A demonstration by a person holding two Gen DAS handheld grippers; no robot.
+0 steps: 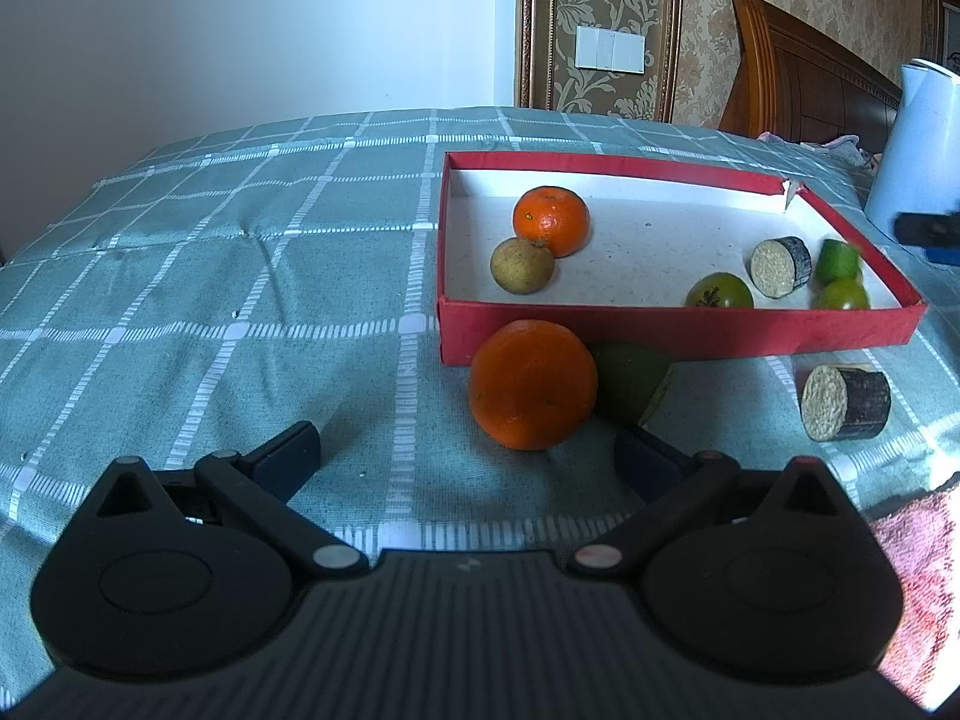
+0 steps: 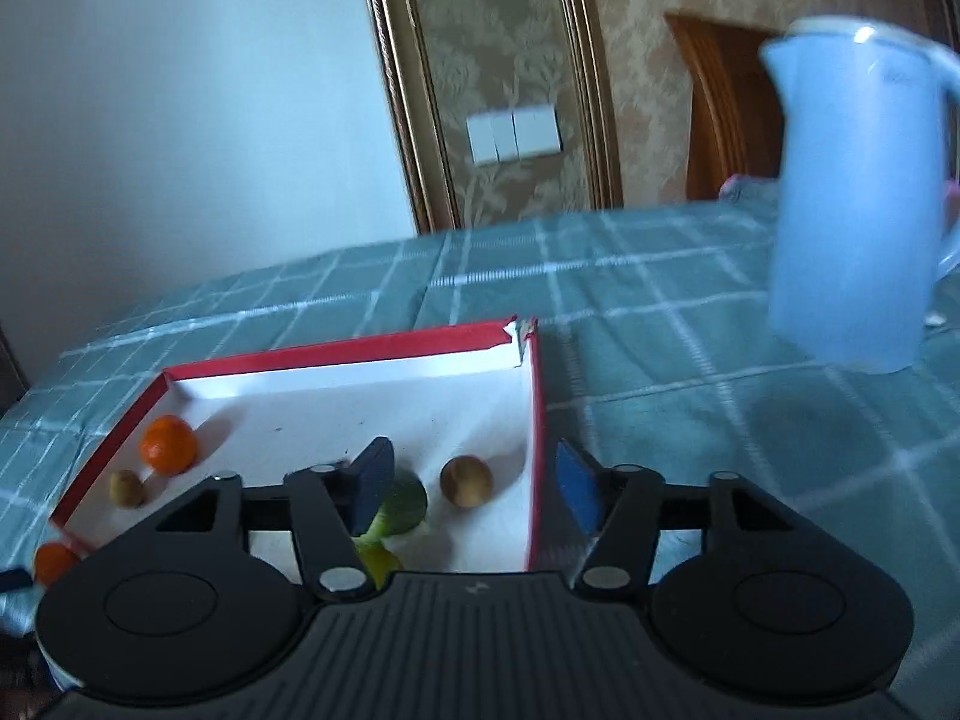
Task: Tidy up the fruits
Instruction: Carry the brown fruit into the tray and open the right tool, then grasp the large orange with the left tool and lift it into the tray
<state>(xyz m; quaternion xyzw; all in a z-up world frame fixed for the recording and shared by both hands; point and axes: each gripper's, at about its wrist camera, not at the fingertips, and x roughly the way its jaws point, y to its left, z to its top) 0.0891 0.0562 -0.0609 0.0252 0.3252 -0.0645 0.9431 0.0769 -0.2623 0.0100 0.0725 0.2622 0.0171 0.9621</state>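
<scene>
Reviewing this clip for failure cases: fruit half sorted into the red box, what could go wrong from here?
1. The right tool is open and straddles the red box side wall; pulling away could snag and drag it.
2. The large orange outside rests against the box front beside a green fruit; the open left tool might nudge either into rolling.
3. The blue jug stands close on the right; a wide swing could clip it.
</scene>
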